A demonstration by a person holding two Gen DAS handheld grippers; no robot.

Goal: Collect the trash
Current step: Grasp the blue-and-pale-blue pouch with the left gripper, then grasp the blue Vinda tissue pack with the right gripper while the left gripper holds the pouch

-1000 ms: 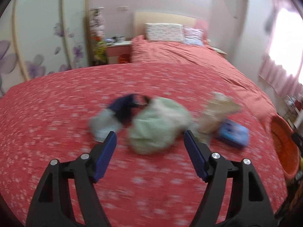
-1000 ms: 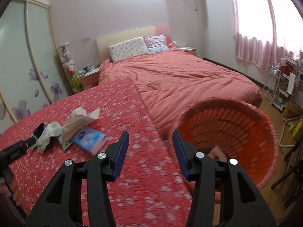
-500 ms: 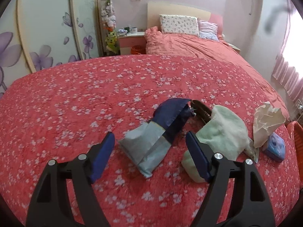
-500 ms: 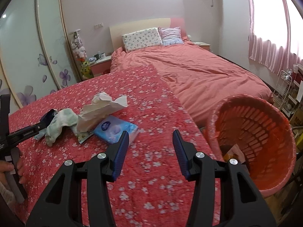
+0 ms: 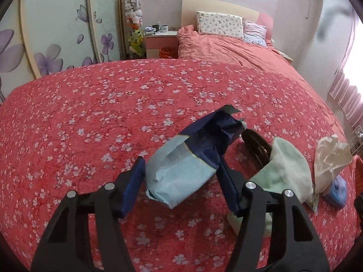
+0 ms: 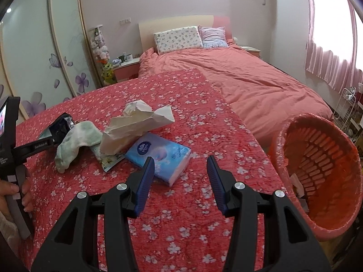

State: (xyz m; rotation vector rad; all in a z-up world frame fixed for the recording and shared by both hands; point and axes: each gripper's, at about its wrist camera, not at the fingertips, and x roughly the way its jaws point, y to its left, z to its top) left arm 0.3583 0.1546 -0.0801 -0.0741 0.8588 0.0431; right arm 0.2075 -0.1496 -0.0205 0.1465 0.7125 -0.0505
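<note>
A crumpled packet (image 5: 181, 170), pale blue with a navy end, sits between the fingers of my left gripper (image 5: 181, 178). The jaws are closing and both pads touch its sides. Right of it lie a pale green cloth (image 5: 288, 176), a crumpled white tissue (image 5: 331, 156) and a blue tissue pack (image 5: 338, 192). My right gripper (image 6: 180, 176) hangs open above the flowered red bedspread (image 6: 204, 117) with nothing between its fingers. The blue tissue pack (image 6: 158, 154) is just beyond its left fingertip. The orange trash basket (image 6: 322, 158) stands to its right.
A dark ribbed object (image 5: 254, 145) lies partly under the green cloth. A small printed wrapper (image 6: 109, 159) peeks out beneath the white tissue (image 6: 133, 122). A hand (image 6: 13, 195) holds the left tool at the picture's left edge. Behind are a plain pink quilt (image 6: 261, 86), pillows, nightstand and wardrobe.
My left gripper came down onto the blue packet and its jaws narrowed around it. The right gripper swung left from the basket toward the tissue pack, jaws unchanged.
</note>
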